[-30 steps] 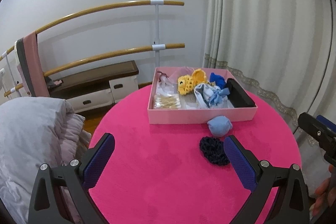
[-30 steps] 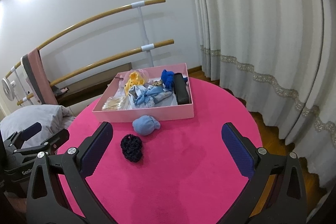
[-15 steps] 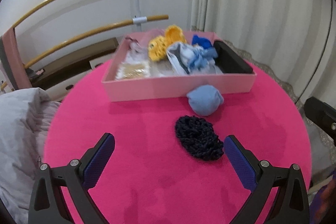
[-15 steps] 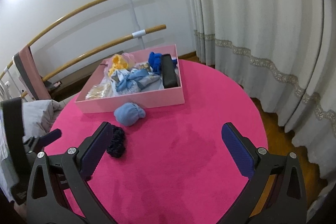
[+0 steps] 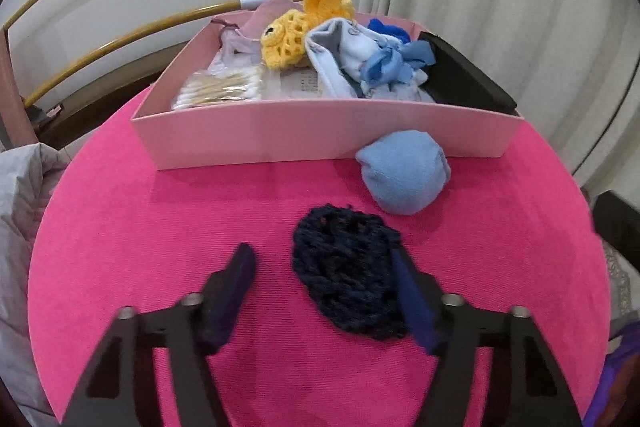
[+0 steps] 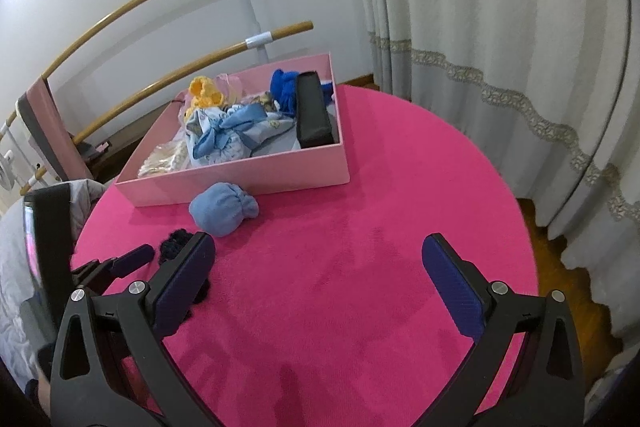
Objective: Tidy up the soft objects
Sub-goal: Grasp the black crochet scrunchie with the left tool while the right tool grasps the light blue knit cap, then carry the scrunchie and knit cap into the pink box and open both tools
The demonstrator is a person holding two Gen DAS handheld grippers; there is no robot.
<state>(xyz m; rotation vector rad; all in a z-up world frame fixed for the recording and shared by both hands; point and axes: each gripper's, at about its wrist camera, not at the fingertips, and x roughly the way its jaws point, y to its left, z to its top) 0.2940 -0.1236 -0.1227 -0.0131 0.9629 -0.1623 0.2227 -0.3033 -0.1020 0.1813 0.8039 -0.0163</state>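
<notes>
A dark navy knitted piece [image 5: 347, 271] lies on the round pink table [image 5: 160, 227]. My left gripper [image 5: 325, 267] is low over it, jaws partly closed around it, the right finger touching its edge. A light blue sock ball [image 5: 403, 171] lies just beyond, against the front wall of the pink box [image 5: 312, 135]. The box holds yellow crochet, blue cloths and a black case. In the right wrist view my right gripper [image 6: 318, 257] is open and empty above the table, with the sock ball [image 6: 222, 209], the navy piece [image 6: 174, 251] and the box [image 6: 256, 179] ahead left.
Cotton swabs in a bag [image 5: 220, 91] lie in the box's left part. Wooden rails [image 6: 160, 11] and a white wall stand behind the table. Curtains [image 6: 500, 27] hang at the right. A grey quilt [image 5: 20, 211] lies left of the table.
My left gripper has moved forward and down to the navy knitted piece and its jaws have narrowed around it. My right gripper has drifted slightly and stays open.
</notes>
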